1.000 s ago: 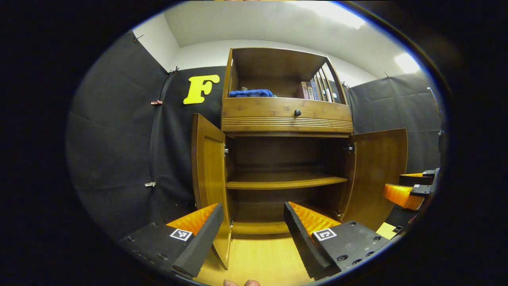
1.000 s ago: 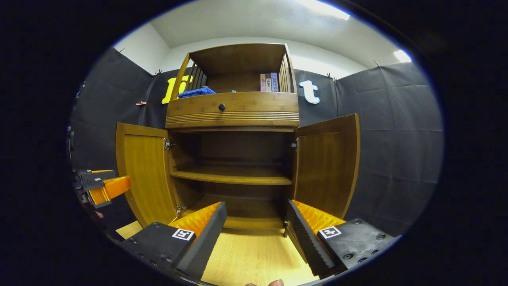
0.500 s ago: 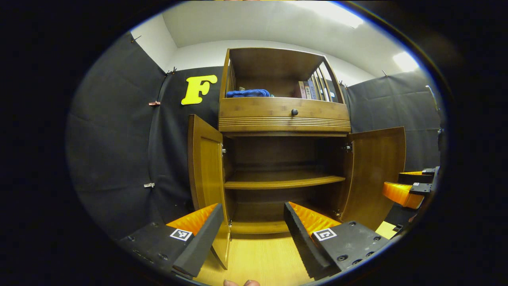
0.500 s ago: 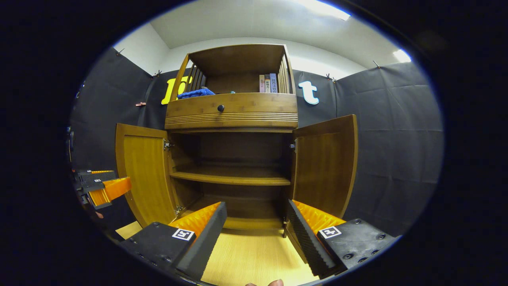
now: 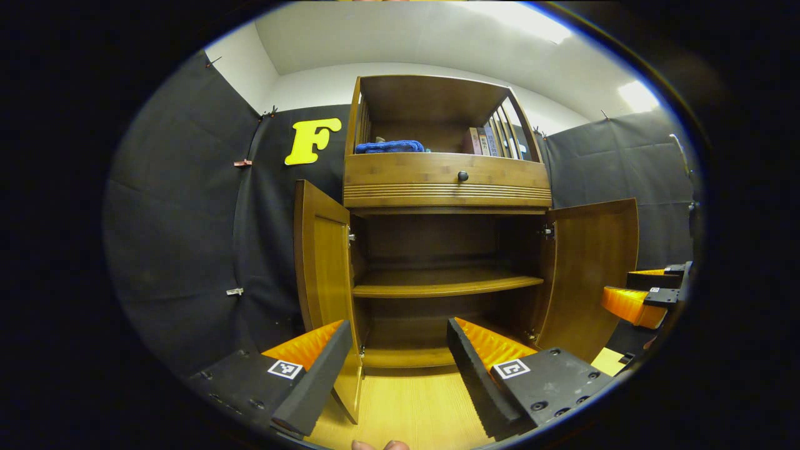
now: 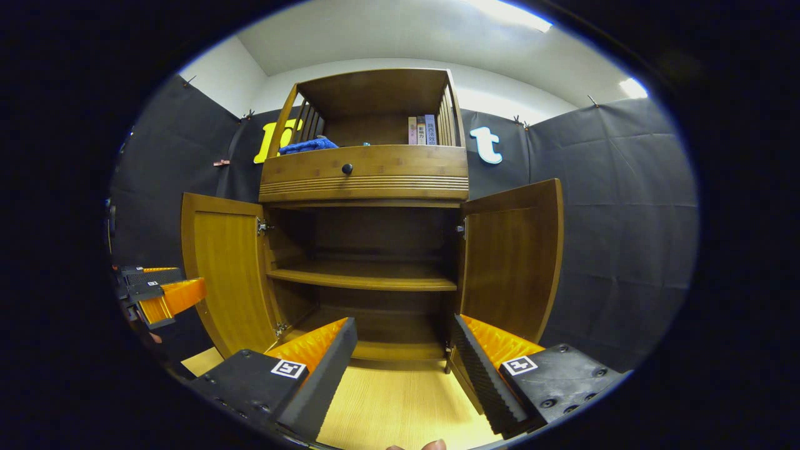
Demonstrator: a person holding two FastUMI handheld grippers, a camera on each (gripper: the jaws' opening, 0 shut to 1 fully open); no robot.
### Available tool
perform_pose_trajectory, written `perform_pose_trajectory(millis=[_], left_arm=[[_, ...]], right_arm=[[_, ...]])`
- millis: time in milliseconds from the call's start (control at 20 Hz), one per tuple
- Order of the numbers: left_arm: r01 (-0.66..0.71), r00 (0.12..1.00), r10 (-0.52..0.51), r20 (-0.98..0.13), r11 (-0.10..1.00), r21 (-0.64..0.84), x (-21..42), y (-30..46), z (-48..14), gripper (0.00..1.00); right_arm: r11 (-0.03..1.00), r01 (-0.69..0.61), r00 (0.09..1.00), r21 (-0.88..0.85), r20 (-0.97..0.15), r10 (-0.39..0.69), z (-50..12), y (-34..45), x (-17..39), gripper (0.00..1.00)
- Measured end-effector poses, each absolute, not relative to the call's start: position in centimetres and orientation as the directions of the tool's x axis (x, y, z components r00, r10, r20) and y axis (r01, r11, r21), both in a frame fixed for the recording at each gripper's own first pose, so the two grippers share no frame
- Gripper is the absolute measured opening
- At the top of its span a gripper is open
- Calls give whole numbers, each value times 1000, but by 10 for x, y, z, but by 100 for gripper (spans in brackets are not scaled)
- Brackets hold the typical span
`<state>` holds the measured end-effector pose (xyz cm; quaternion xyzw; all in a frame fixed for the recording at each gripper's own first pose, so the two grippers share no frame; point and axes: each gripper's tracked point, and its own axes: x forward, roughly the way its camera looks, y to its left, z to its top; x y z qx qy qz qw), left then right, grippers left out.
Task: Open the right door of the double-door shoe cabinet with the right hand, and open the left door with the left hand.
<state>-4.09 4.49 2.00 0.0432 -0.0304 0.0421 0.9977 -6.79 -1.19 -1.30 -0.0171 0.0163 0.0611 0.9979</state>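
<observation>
Shoe cabinet [image 5: 447, 187] straight ahead on wood floor [image 6: 400, 406], left door [image 5: 322, 275] and right door [image 6: 509, 262] both swung wide, inner shelf [image 5: 444, 284] bare. Left gripper [image 5: 397, 369] jaws apart, holding nothing. Right gripper [image 6: 403, 369] jaws apart, touching nothing.

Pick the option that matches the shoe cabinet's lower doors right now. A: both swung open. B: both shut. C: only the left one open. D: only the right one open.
A: in the right gripper view the left door and the right door both stand swung out from the cabinet, baring the inner shelf.
</observation>
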Motion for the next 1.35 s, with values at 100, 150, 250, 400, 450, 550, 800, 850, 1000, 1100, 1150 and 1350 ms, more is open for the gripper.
perform_pose_trajectory(millis=[100, 150, 250, 400, 450, 550, 800, 850, 1000, 1100, 1150, 1350], left_arm=[[-92, 994, 86, 68, 992, 83, -41, 47, 22, 95], [-92, 994, 87, 71, 992, 81, -40, 47, 23, 93], [-92, 994, 86, 70, 993, 79, -39, 47, 23, 95], [-86, 994, 80, 71, 993, 81, -38, 46, 22, 92], [-84, 994, 78, 73, 993, 80, -37, 46, 23, 92], [-83, 994, 77, 75, 993, 79, -36, 46, 23, 92], [-82, 994, 77, 74, 994, 77, -34, 48, 23, 92], [-83, 994, 77, 74, 993, 78, -34, 49, 23, 95], [-84, 994, 78, 71, 993, 77, -33, 50, 22, 97], [-85, 994, 79, 73, 993, 77, -33, 51, 22, 92], [-85, 994, 80, 73, 993, 76, -33, 51, 22, 95], [-87, 994, 82, 73, 993, 74, -32, 53, 22, 97]], right_arm=[[992, -122, 992, -30, -33, 121, -12, -12, -68, 98], [992, -122, 992, -30, -32, 121, -12, -12, -67, 98], [992, -120, 992, -30, -33, 119, -12, -13, -65, 94], [993, -117, 993, -32, -34, 116, -12, -12, -64, 98], [993, -117, 993, -33, -32, 116, -11, -12, -65, 94], [993, -116, 993, -37, -30, 115, -11, -12, -64, 98], [993, -116, 993, -37, -31, 115, -11, -10, -63, 98], [993, -115, 993, -38, -31, 114, -11, -10, -62, 94], [993, -115, 993, -38, -35, 114, -14, -9, -61, 98], [992, -117, 993, -39, -37, 115, -14, -7, -60, 98], [992, -118, 993, -39, -36, 117, -16, -7, -59, 94], [992, -121, 992, -41, -36, 119, -17, -6, -58, 98]])
